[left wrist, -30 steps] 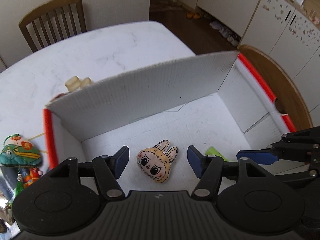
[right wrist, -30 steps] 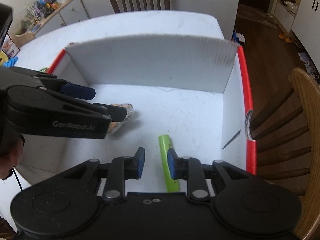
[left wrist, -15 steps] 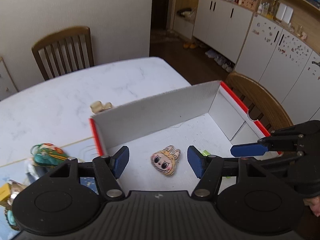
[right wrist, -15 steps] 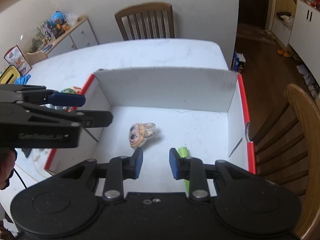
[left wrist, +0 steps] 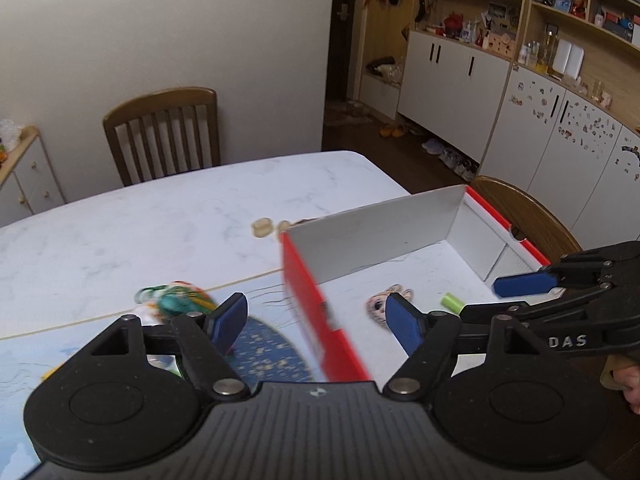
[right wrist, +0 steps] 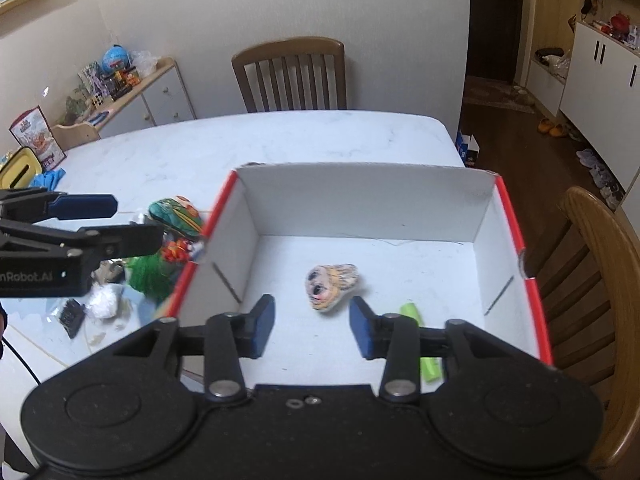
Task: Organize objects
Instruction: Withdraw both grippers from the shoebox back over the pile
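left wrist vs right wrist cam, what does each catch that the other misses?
Left wrist only: beige pieces behind the box, blue patterned mat.
Right wrist only: green fuzzy toy, white crumpled bits, the box's far right corner.
Both: red-and-white box, bunny-face charm, green tube, colourful pouch, both hand-held grippers, each opening with nothing between the jaws.

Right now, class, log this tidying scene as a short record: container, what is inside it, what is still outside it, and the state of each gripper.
container: white box with red rim, open at the top, on the marble table
inside box: bunny-eared face charm; green tube, lying flat, apart from the charm
outside box: green and orange pouch and a pile of small toys on the table left of the box
left gripper: jaws opening, nothing between them
right gripper: jaws opening, nothing between them
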